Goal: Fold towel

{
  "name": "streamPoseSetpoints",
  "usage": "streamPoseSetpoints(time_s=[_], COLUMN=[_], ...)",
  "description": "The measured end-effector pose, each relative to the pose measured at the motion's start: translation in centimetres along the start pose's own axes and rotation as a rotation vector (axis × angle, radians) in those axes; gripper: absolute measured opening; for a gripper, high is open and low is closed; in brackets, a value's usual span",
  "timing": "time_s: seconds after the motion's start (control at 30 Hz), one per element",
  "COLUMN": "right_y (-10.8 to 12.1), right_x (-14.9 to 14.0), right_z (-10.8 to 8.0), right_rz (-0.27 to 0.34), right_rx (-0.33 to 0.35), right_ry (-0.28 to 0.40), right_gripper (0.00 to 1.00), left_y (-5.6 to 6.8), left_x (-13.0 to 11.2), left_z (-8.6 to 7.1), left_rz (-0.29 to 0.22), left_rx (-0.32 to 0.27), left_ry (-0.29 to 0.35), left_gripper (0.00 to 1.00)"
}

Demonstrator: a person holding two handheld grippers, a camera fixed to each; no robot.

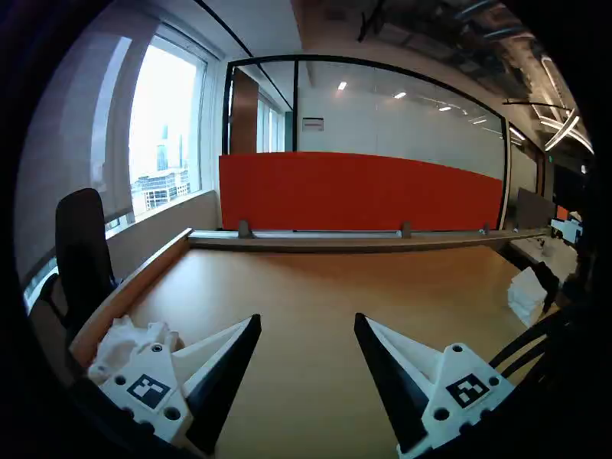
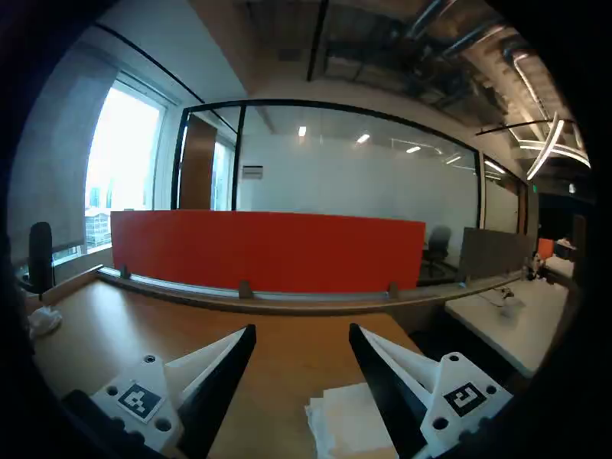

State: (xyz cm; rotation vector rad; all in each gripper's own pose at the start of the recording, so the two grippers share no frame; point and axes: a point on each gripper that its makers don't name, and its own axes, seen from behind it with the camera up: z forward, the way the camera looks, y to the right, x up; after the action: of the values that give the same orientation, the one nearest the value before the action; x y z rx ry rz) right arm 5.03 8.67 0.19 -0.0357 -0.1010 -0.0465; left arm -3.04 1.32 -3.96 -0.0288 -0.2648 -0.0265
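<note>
Towels (image 2: 348, 421) (image 2: 42, 321) — two; tools (image 1: 307, 325) (image 2: 302, 333) — two, both spread.

Wooden desk (image 1: 321, 291) backed by an orange divider (image 1: 352, 191). Bright window (image 1: 164, 145) left, black chair (image 1: 80, 245) near it. Glass wall (image 1: 398, 122) behind.

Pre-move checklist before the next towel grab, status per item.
1. Left gripper open, nothing between its fingers: ok.
2. Right gripper open, nothing between its fingers: ok.
3. Crumpled white cloth located, at the desk's edge beside the left gripper: ok.
4. Cloth spread flat for folding: not ok, it is bunched up.
5. Folded white stack apart from the cloth, just below the right gripper: ok.
6. Desk bare ahead of the left gripper: ok.
</note>
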Motion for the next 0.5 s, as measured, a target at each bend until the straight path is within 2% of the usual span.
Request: streamPoseSetpoints(time_s=[0.2,0.5], right_y=[-3.1,-6.8], right_x=[1.7,2.8], right_z=[0.0,0.2], right_rz=[0.018,0.042], right_rx=[0.037,0.065], right_ry=[0.022,0.033], right_gripper=[0.94,0.94], left_y=[-0.1,0.6], left_x=[3.4,6.4], left_z=[1.1,2.1], left_rz=[0.018,0.024], left_rx=[-0.01,-0.033], left_ry=[0.07,0.128], left_gripper=[0.9,0.9])
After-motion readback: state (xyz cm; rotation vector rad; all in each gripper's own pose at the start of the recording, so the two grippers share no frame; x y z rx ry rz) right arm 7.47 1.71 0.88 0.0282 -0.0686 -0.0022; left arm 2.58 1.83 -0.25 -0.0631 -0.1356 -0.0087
